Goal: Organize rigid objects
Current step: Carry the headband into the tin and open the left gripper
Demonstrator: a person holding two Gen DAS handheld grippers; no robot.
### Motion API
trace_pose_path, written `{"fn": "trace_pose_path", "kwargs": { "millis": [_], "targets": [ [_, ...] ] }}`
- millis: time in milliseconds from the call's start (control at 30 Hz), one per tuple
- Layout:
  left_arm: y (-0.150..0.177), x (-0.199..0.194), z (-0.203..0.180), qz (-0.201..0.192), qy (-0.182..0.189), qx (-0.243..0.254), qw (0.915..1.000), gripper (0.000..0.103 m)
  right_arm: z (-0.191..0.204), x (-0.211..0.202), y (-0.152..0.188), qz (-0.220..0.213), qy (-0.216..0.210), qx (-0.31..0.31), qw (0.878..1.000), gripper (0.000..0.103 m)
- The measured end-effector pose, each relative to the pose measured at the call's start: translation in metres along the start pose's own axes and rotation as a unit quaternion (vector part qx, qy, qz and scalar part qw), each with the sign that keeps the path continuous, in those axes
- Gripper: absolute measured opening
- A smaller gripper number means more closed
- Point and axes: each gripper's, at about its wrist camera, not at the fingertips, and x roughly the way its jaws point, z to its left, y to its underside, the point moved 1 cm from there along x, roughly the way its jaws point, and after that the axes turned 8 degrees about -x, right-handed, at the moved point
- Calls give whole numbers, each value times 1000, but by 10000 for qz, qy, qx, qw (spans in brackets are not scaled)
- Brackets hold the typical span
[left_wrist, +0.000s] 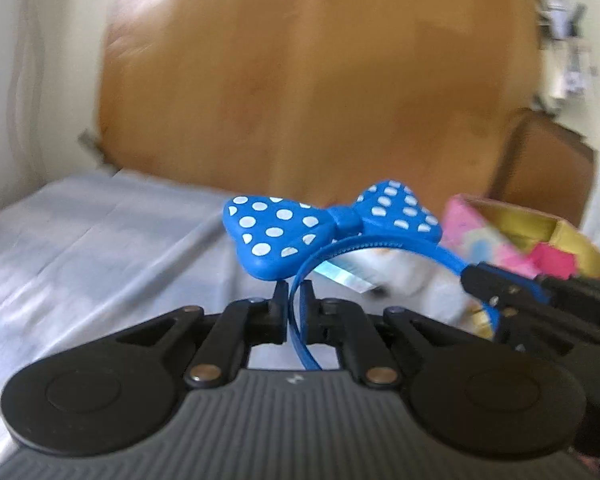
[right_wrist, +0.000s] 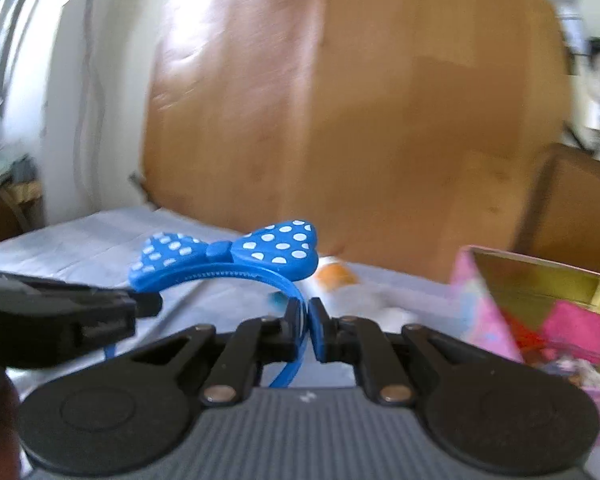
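A blue headband with a white-dotted bow (left_wrist: 276, 236) hangs above the grey sheet, held at both ends. My left gripper (left_wrist: 294, 292) is shut on one side of the thin blue band, which runs down between its black fingers. The right gripper (left_wrist: 484, 284) comes in from the right edge of the left wrist view and clamps the band's other side. In the right wrist view the bow (right_wrist: 260, 252) sits just above my right gripper (right_wrist: 305, 308), shut on the band, with the left gripper (right_wrist: 140, 304) at the left.
A pink open box with a gold inside (right_wrist: 540, 304) stands at the right, holding pink items. A blurred orange and white object (right_wrist: 336, 276) lies on the grey sheet (left_wrist: 100, 232). A wooden headboard (left_wrist: 320, 80) rises behind, and a brown box (left_wrist: 548, 164) stands at back right.
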Motion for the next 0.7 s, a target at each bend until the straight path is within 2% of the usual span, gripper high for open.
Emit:
{"fn": "trace_pose_path", "kwargs": {
  "millis": [133, 233, 400, 533, 633, 700],
  "targets": [
    [-15, 12, -65, -27, 470, 452, 9979, 7, -53, -13, 7, -145, 563, 225, 9981, 6],
    [-22, 31, -122, -32, 865, 808, 9930, 8, -101, -18, 12, -151, 953, 500, 9941, 6],
    [-25, 79, -214, 312, 1310, 1203, 9836, 8, -189, -20, 26, 16, 1554, 971, 9831, 6],
    [-26, 129, -265, 744, 1362, 1372, 9783, 8, -247, -4, 40, 356, 1746, 1352, 9747, 6],
    [-22, 162, -295, 1025, 1129, 1535, 9763, 9, -276, 19, 46, 693, 1781, 1455, 9707, 6],
    [-21, 184, -310, 1375, 922, 1555, 9739, 12, -290, 34, 49, 897, 1651, 1612, 9689, 11]
  ]
}}
